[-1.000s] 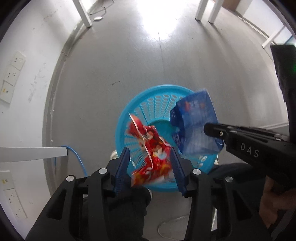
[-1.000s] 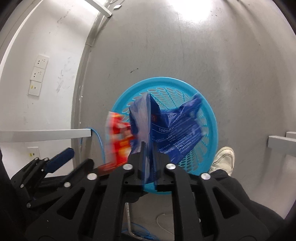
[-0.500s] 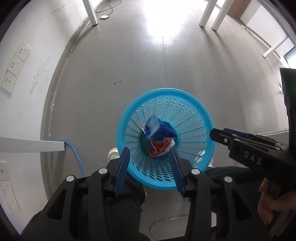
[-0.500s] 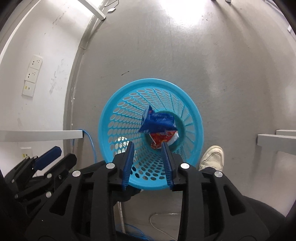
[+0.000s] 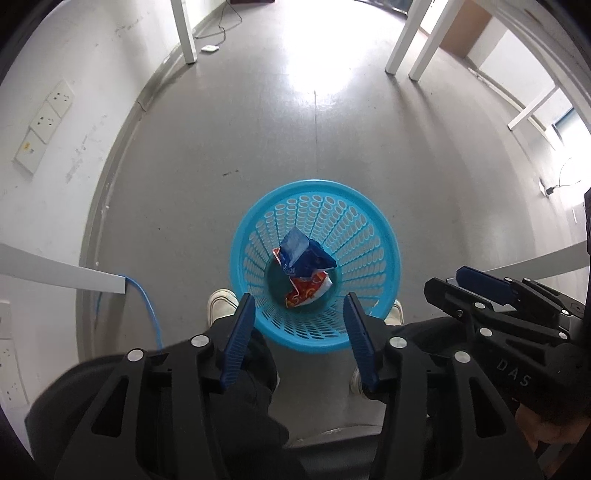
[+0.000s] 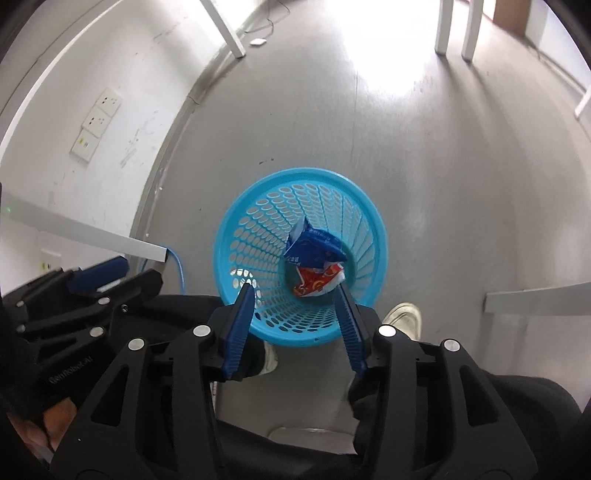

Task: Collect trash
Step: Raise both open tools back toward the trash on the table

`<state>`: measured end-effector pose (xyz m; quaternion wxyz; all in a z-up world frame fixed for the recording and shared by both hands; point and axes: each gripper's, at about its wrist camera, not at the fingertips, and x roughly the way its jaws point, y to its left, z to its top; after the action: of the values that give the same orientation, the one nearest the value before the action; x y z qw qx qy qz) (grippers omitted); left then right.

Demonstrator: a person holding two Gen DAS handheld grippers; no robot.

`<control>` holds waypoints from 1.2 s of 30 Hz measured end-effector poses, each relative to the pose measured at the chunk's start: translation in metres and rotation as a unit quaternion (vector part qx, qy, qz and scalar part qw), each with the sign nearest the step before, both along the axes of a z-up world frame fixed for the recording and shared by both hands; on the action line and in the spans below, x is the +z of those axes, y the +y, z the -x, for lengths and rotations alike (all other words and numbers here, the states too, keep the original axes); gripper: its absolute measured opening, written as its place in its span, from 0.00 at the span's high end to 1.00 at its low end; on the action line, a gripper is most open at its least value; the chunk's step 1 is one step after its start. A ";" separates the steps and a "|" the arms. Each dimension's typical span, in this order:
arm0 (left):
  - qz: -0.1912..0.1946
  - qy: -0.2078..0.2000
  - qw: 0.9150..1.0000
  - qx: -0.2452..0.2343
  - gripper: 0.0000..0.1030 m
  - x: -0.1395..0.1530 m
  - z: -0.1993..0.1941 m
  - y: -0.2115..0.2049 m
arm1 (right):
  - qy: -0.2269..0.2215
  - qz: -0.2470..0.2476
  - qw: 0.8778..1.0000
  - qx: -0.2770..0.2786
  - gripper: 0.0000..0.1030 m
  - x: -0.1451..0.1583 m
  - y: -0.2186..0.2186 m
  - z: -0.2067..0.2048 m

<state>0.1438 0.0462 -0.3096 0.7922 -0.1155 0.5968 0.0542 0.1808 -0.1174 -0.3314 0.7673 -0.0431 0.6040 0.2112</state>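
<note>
A blue plastic trash basket (image 5: 384, 236) stands on the grey floor; it also shows in the right wrist view (image 6: 229, 229). At its bottom lie a blue wrapper (image 5: 303, 254) and a red wrapper (image 5: 308, 291), also seen from the right wrist as the blue wrapper (image 6: 314, 247) and the red wrapper (image 6: 317, 282). My left gripper (image 5: 299, 314) is open and empty, held high above the basket's near rim. My right gripper (image 6: 295, 306) is open and empty above the basket too; it shows at the right of the left wrist view (image 5: 480, 284).
The person's white shoes (image 5: 221, 301) (image 6: 404, 317) stand beside the basket. A white wall with sockets (image 5: 44, 122) runs on the left, with a blue cable (image 5: 147, 314) below a white shelf edge. White table legs (image 5: 184, 29) stand far back.
Both wrappers left the grippers and fell into the basket. The right gripper opened. Both grippers rose higher, so the basket looks smaller.
</note>
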 end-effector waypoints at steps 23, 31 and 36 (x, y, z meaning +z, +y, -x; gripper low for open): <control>-0.028 -0.163 0.986 0.005 0.15 0.112 0.110 -0.009 | -0.128 -0.061 0.989 0.031 0.25 0.146 -0.052 0.124; -0.031 -0.213 0.976 0.037 0.09 0.146 0.136 0.006 | -0.189 -0.093 0.977 0.019 0.20 0.199 -0.071 0.145; -0.036 -0.265 0.963 0.037 0.08 0.188 0.147 0.008 | -0.242 -0.121 0.962 0.019 0.14 0.250 -0.069 0.149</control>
<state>-0.0032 0.0541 -0.1211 0.9232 -0.1189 0.3583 0.0724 0.0316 -0.1859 -0.0817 0.8857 -0.0113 0.3692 0.2811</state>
